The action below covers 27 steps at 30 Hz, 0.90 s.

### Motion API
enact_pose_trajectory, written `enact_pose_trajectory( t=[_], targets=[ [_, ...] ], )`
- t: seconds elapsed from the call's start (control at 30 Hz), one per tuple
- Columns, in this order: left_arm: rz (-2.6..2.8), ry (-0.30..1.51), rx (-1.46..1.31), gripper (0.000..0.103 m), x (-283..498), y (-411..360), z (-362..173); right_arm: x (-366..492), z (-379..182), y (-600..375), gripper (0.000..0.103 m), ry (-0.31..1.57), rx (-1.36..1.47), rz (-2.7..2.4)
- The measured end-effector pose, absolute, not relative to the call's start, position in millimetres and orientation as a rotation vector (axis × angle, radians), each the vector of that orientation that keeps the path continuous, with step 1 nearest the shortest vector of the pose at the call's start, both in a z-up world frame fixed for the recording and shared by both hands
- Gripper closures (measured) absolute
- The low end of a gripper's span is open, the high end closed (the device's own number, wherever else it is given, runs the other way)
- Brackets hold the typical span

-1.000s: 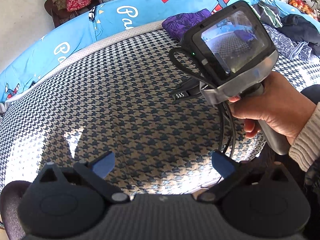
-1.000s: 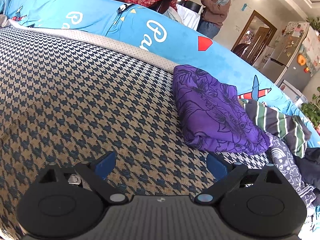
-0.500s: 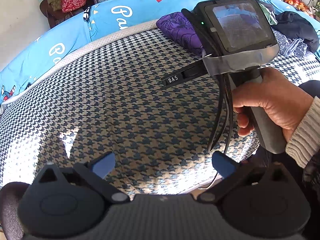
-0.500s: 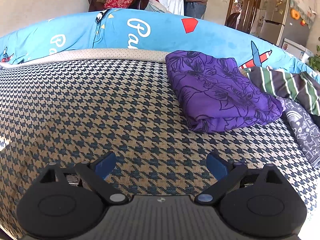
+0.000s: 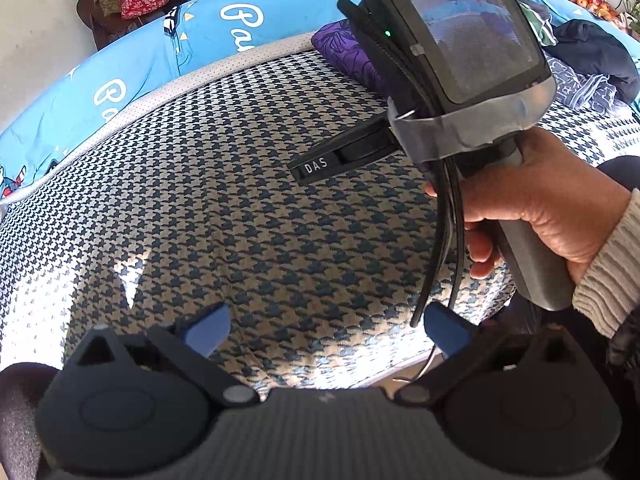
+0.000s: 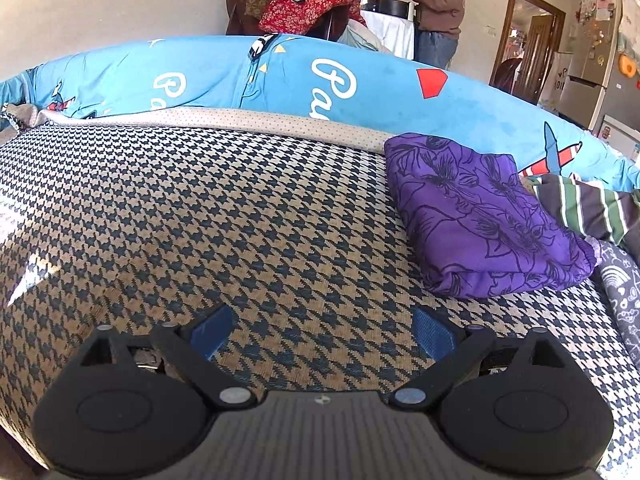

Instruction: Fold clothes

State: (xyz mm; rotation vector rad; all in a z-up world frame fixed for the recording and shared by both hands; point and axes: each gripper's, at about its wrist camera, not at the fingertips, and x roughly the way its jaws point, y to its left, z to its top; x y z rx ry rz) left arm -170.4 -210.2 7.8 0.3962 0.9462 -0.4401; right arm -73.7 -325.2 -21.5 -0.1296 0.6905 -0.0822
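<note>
Right wrist: houndstooth cover (image 6: 240, 208) bare, purple garment (image 6: 480, 216) seemingly folded

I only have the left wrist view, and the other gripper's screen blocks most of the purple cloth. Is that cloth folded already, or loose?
Observer: The purple cloth lies as a folded bundle on the checked cover, by the blue cushion.
Operator: Is the right gripper holding anything?
Observer: No. The right gripper is open, with only checked cover between its fingers; the cloth lies ahead, to its right.
Operator: What sits past the purple cloth?
Observer: A striped garment lies bunched right behind it, unfolded, and a grey printed one lies beside it.
</note>
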Motion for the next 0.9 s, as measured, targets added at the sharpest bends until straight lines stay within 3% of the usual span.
enact_pose_trajectory(
  t=[0.6, 0.9],
  targets=[
    [-0.441, 0.987, 0.372, 0.0, -163, -203, 0, -73, -22, -299, 0.006, 0.659, -0.147, 0.086],
    [-0.438, 0.996, 0.37, 0.0, -162, -203, 0, -66, -21, -320, 0.006, 0.683, 0.001, 0.025]
  ],
)
